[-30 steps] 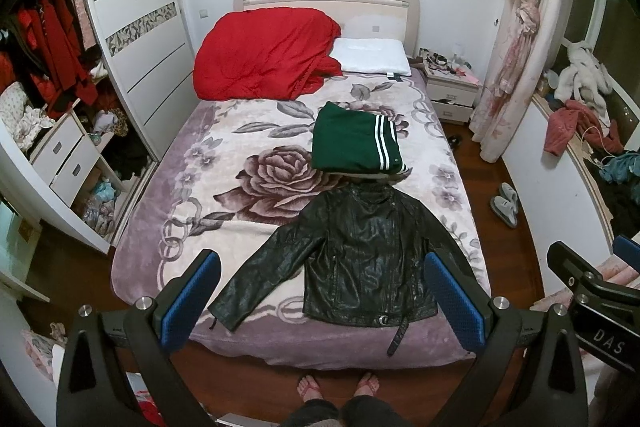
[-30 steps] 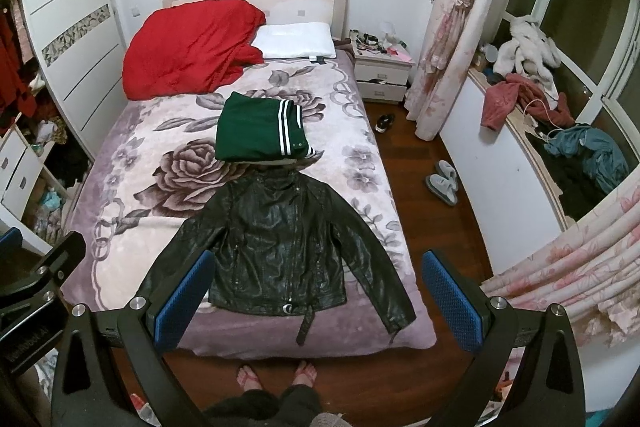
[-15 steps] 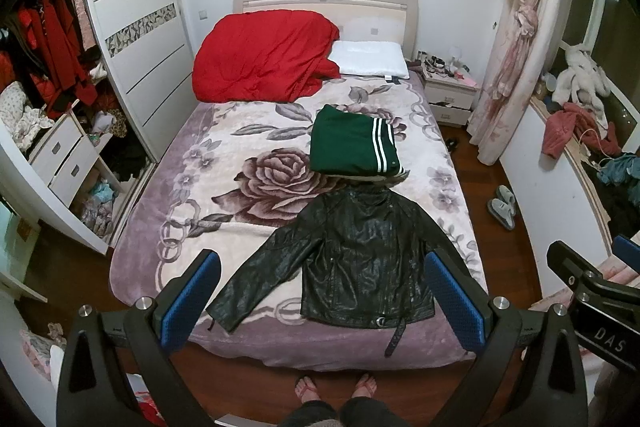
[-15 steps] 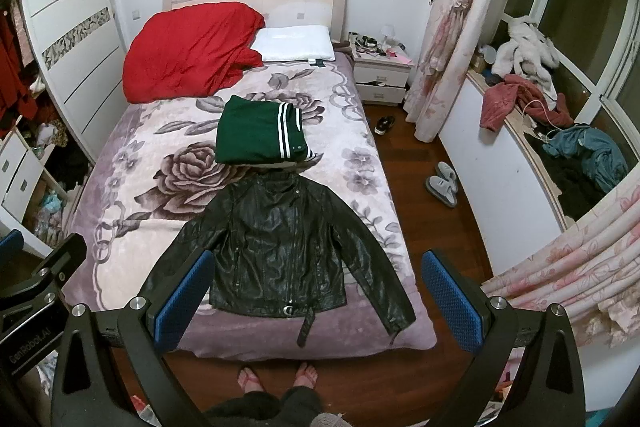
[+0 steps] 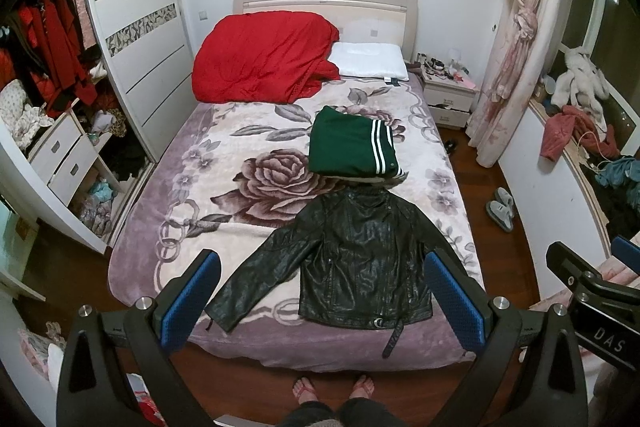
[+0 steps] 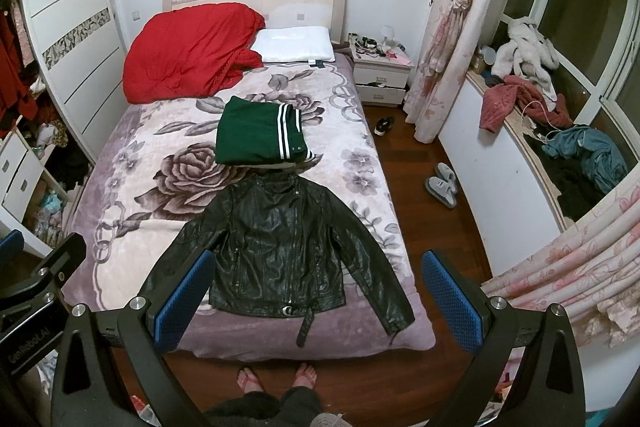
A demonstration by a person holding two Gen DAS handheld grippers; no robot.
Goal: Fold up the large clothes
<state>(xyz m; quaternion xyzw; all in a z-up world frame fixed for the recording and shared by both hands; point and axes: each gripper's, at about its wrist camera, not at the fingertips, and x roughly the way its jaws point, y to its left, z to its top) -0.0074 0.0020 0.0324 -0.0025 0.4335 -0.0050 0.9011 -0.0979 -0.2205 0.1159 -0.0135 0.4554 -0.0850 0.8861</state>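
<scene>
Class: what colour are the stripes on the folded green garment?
White stripes, clearest in the right wrist view.

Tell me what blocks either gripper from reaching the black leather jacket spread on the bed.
Nothing visible does. The black leather jacket lies flat at the bed's foot, with the open left gripper and open right gripper held above it. The folded green striped garment sits beyond its collar, out of the way.
</scene>
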